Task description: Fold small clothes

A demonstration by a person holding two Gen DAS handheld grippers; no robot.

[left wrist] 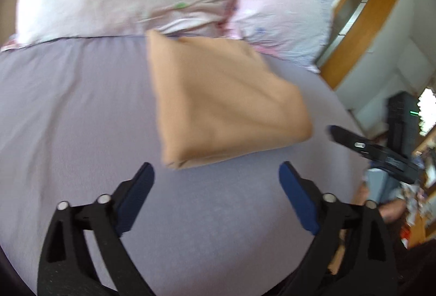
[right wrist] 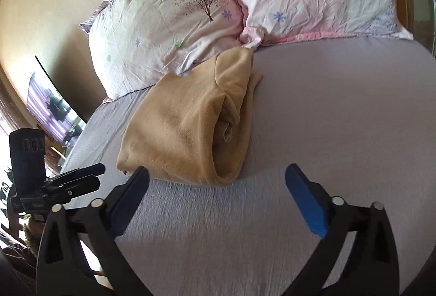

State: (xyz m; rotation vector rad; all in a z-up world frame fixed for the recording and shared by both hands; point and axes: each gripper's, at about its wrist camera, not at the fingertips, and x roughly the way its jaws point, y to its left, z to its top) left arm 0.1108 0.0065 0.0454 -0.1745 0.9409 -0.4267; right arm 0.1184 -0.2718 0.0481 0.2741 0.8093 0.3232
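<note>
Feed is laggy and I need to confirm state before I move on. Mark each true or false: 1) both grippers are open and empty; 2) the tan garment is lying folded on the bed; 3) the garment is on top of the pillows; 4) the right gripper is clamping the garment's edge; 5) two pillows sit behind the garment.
1) True: the left gripper and the right gripper have spread jaws holding nothing.
2) True: the tan garment lies folded on the lilac sheet.
3) False: it lies on the sheet, its far end at the pillows.
4) False: its jaws are open, holding nothing.
5) True.
</note>
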